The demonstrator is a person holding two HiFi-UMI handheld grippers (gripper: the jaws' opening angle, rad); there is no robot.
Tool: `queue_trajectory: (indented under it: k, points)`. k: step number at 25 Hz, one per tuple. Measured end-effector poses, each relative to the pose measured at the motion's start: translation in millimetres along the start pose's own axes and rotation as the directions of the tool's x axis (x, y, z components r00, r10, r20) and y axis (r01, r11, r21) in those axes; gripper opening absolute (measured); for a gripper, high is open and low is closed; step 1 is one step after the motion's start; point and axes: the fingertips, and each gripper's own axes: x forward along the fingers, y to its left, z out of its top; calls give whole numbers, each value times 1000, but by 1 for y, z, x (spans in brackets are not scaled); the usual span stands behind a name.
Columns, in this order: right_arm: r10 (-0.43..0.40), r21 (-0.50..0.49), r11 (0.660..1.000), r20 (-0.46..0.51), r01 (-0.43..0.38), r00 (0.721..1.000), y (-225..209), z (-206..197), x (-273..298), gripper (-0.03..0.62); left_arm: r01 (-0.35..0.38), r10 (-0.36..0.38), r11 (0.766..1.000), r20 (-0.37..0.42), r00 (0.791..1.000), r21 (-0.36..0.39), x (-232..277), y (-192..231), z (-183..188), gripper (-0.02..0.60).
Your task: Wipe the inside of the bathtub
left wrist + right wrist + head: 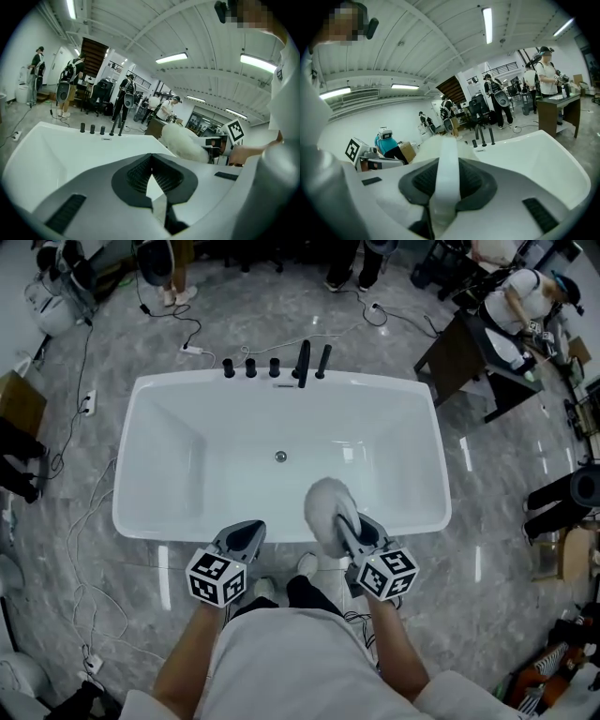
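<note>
The white rectangular bathtub [167,457] fills the middle of the head view, with black tap fittings [275,367] on its far rim and a small round drain [280,457] in its floor. Lower centre-right, the right gripper [343,523] is clamped on the flat white handle [446,173] of a fluffy white duster [323,502], whose head is over the tub's near inner wall. Lower centre-left, the left gripper [246,527] sits above the near rim, jaws closed together on nothing.
</note>
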Motion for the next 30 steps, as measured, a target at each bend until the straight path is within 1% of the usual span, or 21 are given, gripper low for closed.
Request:
queue_trajectory:
  k: [3,6,10,13,18,24,30]
  points:
    - [-21,-5,1000,42,21,999,25,8,-15,95,17,-18,1000,26,1000,26,-23,0,3,12]
    - [-49,-14,999,63,50,997,43,7,-30,95,29,-31,998,40,999,55,-41,1,6,12]
    - [-89,-28,995,75,91,993,59,2,-49,95,38,-44,996,82,996,82,-61,-1,17,12]
    - [-104,-27,994,87,107,991,66,-6,-60,95,31,-41,995,106,993,96,-75,-2,18,12]
    - [-93,-36,995,102,97,990,65,-7,-75,95,0,-15,994,137,990,112,-87,-11,19,12]
    - [-56,-49,997,102,61,993,60,-1,-81,95,-52,35,994,166,985,98,-91,-20,21,12]
    - [-30,-65,997,93,36,995,53,0,-91,95,-82,64,993,191,980,89,-90,-33,24,12]
